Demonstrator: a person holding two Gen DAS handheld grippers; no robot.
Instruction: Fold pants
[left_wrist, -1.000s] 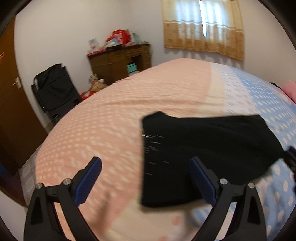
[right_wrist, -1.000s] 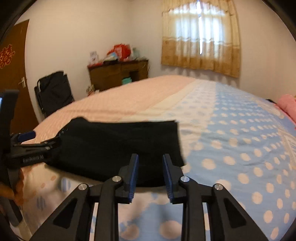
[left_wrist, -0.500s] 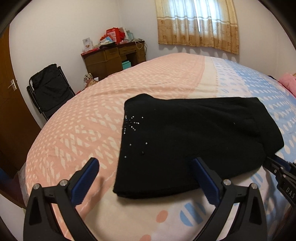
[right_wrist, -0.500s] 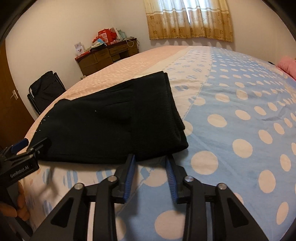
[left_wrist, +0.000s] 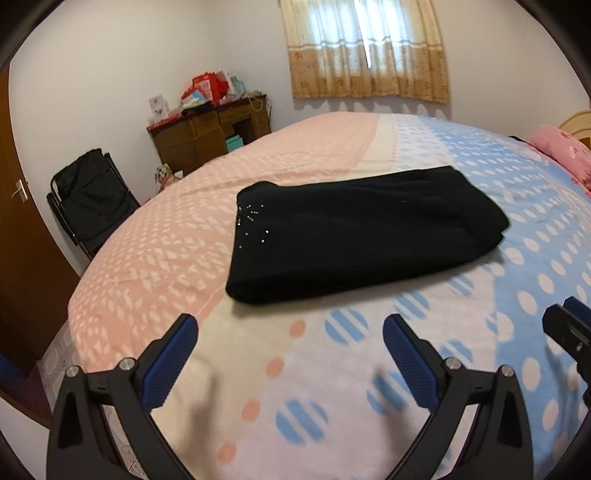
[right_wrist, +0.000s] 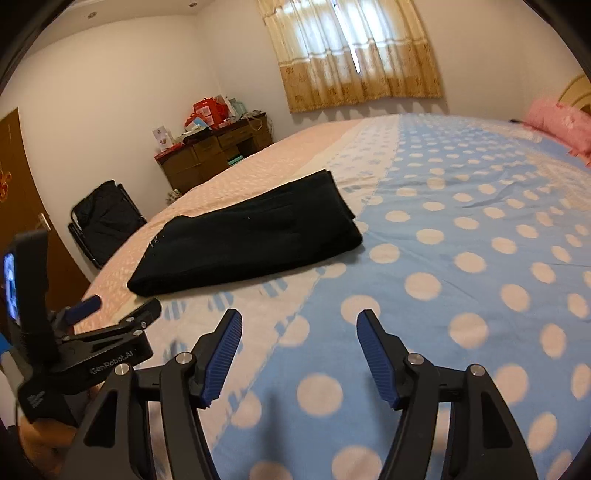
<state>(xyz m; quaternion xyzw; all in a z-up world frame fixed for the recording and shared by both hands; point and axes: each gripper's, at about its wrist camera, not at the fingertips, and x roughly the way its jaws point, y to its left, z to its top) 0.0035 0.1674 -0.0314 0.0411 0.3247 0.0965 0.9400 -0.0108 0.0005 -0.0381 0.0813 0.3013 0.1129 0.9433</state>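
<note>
From the left wrist view, I am seeing the folded black pants (left_wrist: 354, 232) lying on the bed (left_wrist: 332, 369), beyond my left gripper (left_wrist: 290, 356), whose fingers are standing wide apart and empty. From the right wrist view, my right gripper (right_wrist: 299, 354) is hovering nearer than the pants, fingers just opening, nothing between them.

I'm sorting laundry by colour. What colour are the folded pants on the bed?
Black, with small shiny studs near one end. The pants show best in the left wrist view.
</note>
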